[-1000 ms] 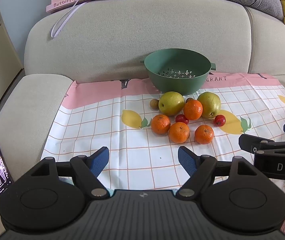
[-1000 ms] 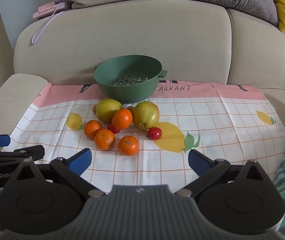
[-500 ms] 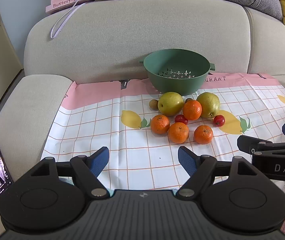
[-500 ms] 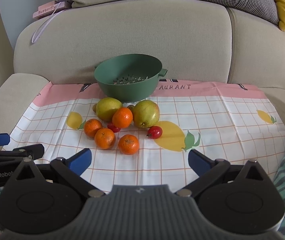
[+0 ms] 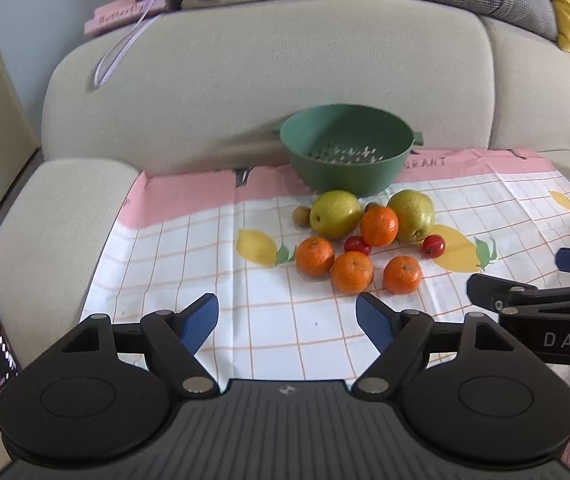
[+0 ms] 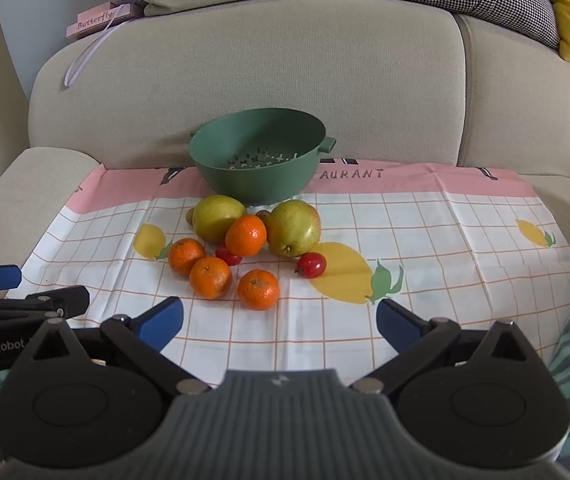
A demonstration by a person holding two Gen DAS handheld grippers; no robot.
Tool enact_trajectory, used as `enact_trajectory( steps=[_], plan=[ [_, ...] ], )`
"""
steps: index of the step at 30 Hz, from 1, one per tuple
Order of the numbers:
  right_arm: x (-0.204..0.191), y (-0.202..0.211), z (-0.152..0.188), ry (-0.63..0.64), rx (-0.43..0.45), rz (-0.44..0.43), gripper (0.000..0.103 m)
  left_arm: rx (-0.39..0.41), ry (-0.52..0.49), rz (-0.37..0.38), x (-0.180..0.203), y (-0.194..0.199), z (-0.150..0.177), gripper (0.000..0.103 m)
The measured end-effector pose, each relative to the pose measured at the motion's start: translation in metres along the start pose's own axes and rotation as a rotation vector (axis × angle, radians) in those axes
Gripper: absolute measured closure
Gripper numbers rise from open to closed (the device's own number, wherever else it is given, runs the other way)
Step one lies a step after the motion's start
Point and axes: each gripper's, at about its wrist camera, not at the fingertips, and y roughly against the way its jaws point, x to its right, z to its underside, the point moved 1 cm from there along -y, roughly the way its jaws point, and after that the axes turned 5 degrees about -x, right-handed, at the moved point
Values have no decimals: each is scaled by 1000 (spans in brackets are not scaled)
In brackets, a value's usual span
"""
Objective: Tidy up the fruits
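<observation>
- My left claw [image 5: 287, 322] is spread wide with nothing in it, hovering over the checked cloth [image 5: 245, 320] on the sofa [image 5: 245, 80].
- My right claw [image 6: 280, 322] is spread just as wide, also holding nothing.
- The fruit sits in a cluster on the cloth ahead of both claws: four oranges [image 6: 210, 277], two pears [image 6: 293, 227] and small red fruits [image 6: 311, 265].
- The green colander [image 6: 261, 156] stands just behind the pears, with no fruit in it.
</observation>
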Motion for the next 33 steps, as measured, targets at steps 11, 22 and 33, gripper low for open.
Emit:
enact_trajectory(
  steps=[11, 22, 33],
  plan=[
    [7, -20, 8, 52, 89, -57, 26, 23, -9, 192, 2, -17, -5, 42],
    [3, -72, 8, 205, 58, -101, 54, -71, -16, 286, 14, -69, -15, 57],
    [-1, -127, 3, 279, -23, -130, 54, -175, -23, 250, 20, -136, -25, 57]
  ],
)
